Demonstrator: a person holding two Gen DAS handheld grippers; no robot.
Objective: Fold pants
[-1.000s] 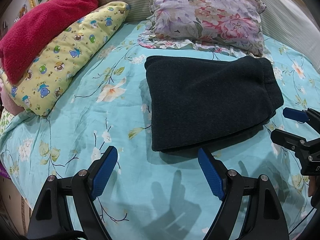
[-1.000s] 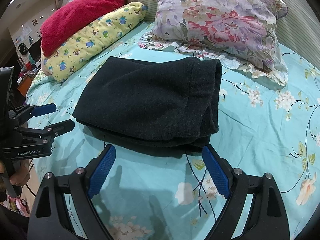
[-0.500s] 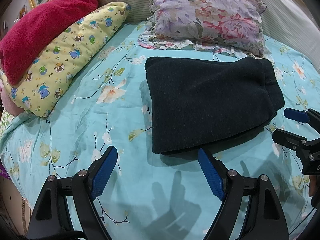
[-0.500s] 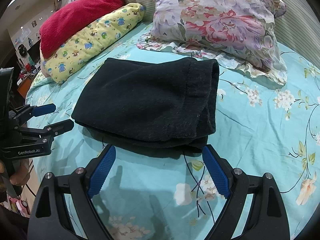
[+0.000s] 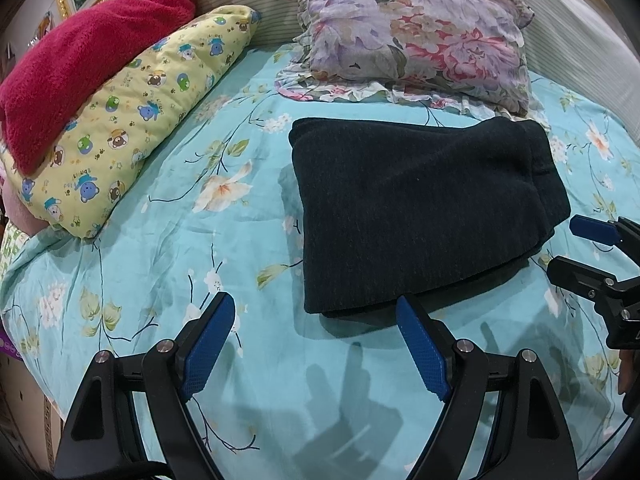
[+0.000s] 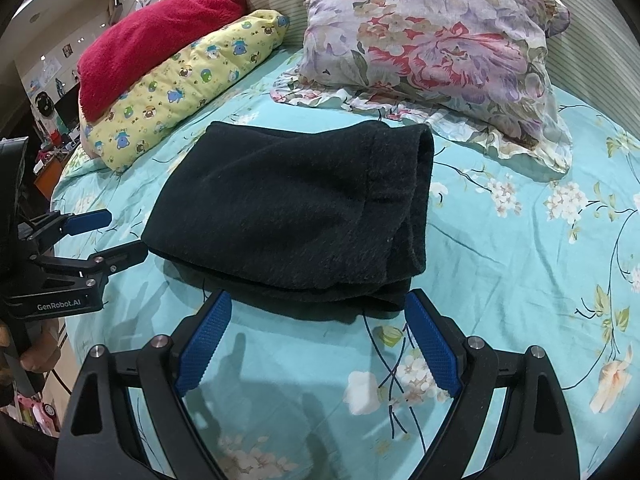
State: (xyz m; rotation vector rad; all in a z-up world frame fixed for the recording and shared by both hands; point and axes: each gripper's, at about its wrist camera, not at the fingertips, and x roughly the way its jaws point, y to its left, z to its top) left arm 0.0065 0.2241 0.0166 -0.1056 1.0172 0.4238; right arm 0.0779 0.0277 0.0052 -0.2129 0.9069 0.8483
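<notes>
Dark fleece pants (image 5: 416,212) (image 6: 296,208) lie folded into a thick rectangle on the turquoise flowered bed sheet (image 5: 168,264) (image 6: 520,264). My left gripper (image 5: 314,312) hovers open just short of the fold's near left corner, nothing between its blue pads. My right gripper (image 6: 318,308) stands open at the near edge of the stack, its pads apart and free of the cloth. In the left wrist view the right gripper (image 5: 570,246) shows at the right edge; in the right wrist view the left gripper (image 6: 118,232) shows at the left edge, open as well.
A floral pillow (image 5: 416,36) (image 6: 436,44) lies behind the pants by the striped headboard. A yellow cartoon-print pillow (image 5: 132,124) (image 6: 188,88) with a red blanket (image 5: 80,60) (image 6: 152,44) on it sits at the left. The bed's edge drops off at the left.
</notes>
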